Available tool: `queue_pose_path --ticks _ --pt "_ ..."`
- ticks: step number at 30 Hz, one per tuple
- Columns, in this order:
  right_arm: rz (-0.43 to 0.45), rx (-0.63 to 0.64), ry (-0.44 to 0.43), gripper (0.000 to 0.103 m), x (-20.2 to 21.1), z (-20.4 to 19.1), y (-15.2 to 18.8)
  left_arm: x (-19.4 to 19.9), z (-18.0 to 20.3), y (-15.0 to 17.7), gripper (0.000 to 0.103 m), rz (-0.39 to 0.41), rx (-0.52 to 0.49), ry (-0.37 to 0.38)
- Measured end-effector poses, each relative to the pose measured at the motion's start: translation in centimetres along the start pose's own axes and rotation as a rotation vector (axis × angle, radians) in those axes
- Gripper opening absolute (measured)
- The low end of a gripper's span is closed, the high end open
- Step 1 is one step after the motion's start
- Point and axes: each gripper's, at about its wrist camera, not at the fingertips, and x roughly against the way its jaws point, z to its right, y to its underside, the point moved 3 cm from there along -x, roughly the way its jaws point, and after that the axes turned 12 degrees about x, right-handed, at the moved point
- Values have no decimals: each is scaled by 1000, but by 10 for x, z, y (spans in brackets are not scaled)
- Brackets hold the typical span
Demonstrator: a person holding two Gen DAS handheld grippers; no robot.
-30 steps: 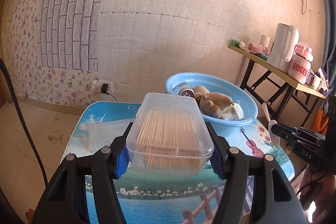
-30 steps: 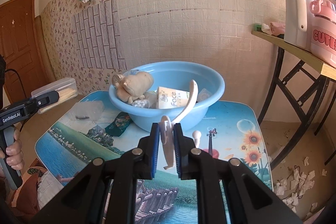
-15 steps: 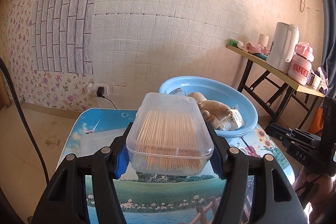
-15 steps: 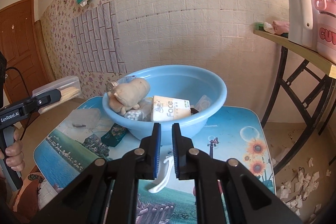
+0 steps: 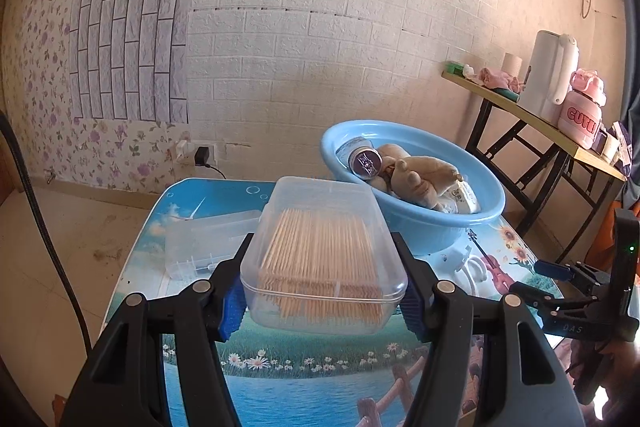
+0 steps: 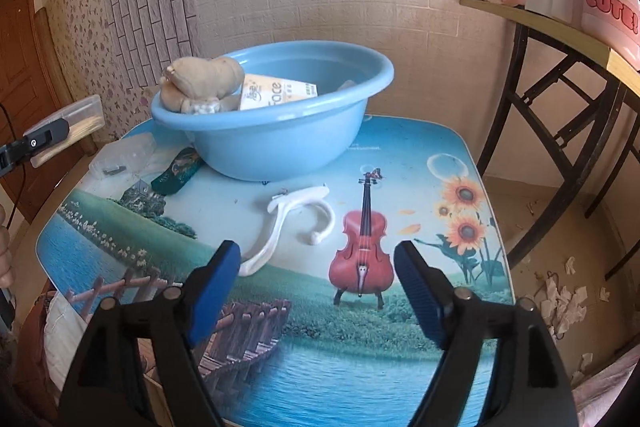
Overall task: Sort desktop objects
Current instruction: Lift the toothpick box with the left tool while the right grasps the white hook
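- Plainly, the brick-patterned wall [image 5: 360,27] filled the upper half of both views, with a floral strip at upper left and a side table [image 6: 560,23] at the right edge.
- Below it, the printed table [image 6: 400,327] looked smooth and glossy, so things might slide on it.
- At frame centre sat the blue basin [image 6: 280,131], holding a plush toy [image 6: 200,79] and a carton [image 6: 276,93].
- Low in the left wrist view, the left gripper [image 5: 322,301] was clamped on the toothpick box [image 5: 324,259], held above the table; likely light, thin-walled and slick, best held across its long sides.
- Lower centre, the right gripper [image 6: 318,287] had just been opening, nothing between its blue pads.
- Just beyond it on the table lay the white hook [image 6: 296,217], thin, stiff and light; take its straight shank.
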Motion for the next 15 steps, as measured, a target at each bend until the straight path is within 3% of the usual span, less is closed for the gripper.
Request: queue_pose_path --ticks 5,8,11,15 --pt "-27 73 -60 82 -41 -12 -8 4 -2 4 61 -1 -1 0" --pt "-105 68 -115 82 -64 -6 -12 8 -5 3 61 5 -5 -6" --pt "-137 122 -56 82 -71 -5 -15 10 -11 1 61 18 -8 -22" --pt "-136 136 -69 80 -73 -7 -14 6 -16 3 61 7 10 -29"
